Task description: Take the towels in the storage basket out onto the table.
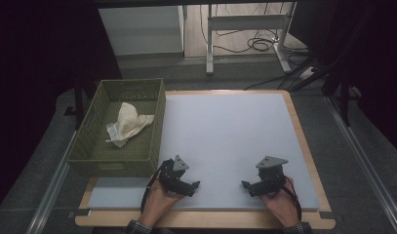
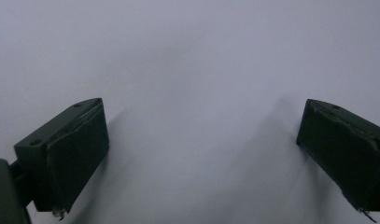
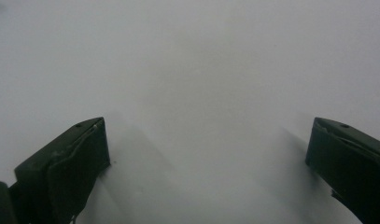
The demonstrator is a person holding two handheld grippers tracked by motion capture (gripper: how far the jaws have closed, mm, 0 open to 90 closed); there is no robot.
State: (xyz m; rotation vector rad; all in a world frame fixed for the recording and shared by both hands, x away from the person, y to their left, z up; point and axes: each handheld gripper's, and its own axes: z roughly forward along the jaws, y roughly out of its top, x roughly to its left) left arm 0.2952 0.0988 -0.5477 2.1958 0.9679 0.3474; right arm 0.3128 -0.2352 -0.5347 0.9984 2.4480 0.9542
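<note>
White mat (image 1: 230, 141), both hand-held grippers (image 1: 196, 185) (image 1: 246, 185) released, cloth (image 1: 128, 123) well apart in basket (image 1: 157, 126).

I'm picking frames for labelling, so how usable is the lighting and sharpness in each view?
High view: dim, dark edges, yet the green basket and cream cloth read clearly. Left gripper view: soft shadows beside the fingers on the grey mat. Right gripper view: hazy and washed out, its fingers slightly blurred.
</note>
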